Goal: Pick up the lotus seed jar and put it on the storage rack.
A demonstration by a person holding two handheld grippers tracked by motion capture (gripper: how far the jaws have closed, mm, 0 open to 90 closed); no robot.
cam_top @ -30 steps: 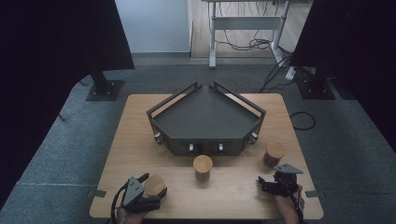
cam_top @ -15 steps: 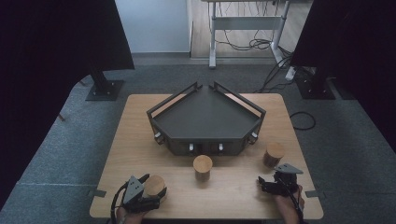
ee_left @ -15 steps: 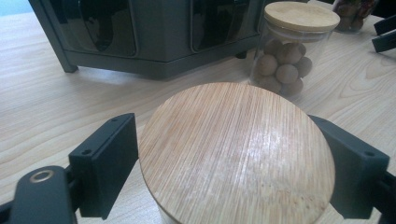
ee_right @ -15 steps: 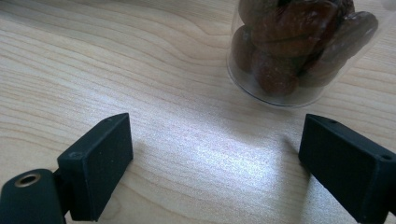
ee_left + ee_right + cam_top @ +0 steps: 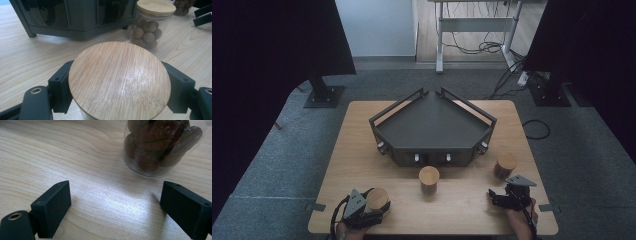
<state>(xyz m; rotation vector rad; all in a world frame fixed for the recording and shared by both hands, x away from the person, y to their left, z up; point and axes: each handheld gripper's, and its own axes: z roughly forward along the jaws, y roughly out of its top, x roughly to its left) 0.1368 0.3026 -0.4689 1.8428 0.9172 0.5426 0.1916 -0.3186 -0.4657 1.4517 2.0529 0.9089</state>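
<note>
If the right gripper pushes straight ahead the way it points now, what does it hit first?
Most likely the glass jar of dark brown fruit, which stands just ahead and slightly to one side of the open right gripper. Bare table lies between them; depth is hard to judge.

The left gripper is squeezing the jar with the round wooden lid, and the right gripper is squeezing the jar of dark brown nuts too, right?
Not quite. The right gripper is open, and the clear glass jar of dark brown nuts stands ahead of it, untouched, as the right gripper view shows. The left gripper does squeeze the jar with the round wooden lid.
</note>
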